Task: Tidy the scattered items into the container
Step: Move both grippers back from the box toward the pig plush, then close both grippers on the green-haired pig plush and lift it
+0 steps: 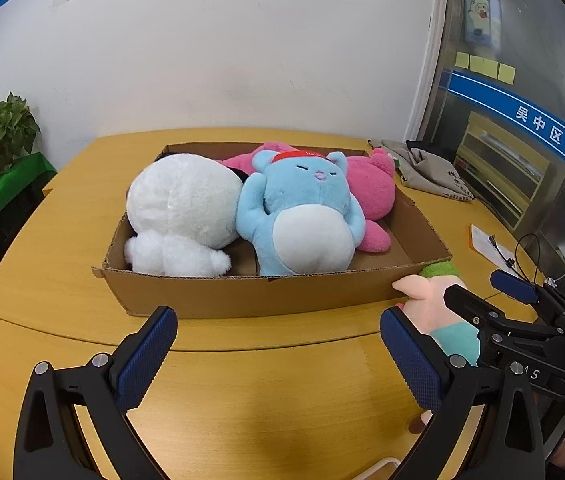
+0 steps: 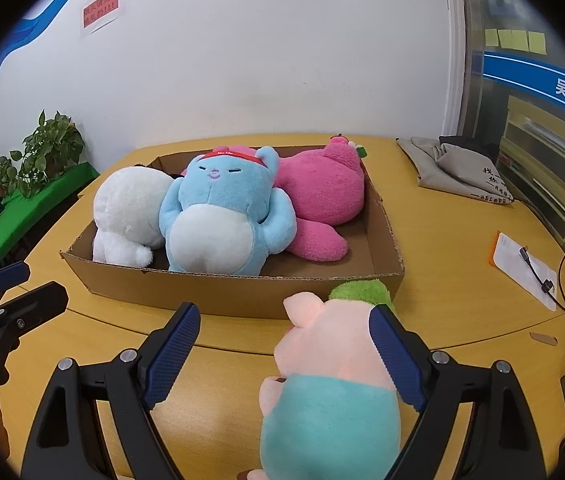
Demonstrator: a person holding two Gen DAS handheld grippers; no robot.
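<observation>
Right wrist view: the right gripper (image 2: pixel 282 344) stands with its blue-padded jaws spread wide, low over the yellow wooden table (image 2: pixel 442 240). A soft pink pig plush in a teal shirt with a green tuft on its head (image 2: pixel 334 364) lies on the table between those jaws, off to the right side. The right pad sits against or just over the pig's head; whether it actually presses is hard to tell from this angle, and the left pad is well clear of the toy. The pig lies just outside the near right corner of the shallow brown cardboard box (image 2: pixel 242 292).

Inside the box three toys lie side by side: a round white fluffy plush (image 2: pixel 126 212) on the left, a light blue bear plush with a red headband (image 2: pixel 222 216) in the middle, and a bright pink plush (image 2: pixel 322 196) on the right.

In the left wrist view the left gripper (image 1: pixel 278 344) also has its jaws spread, nothing between them, just in front of the box's near wall.
</observation>
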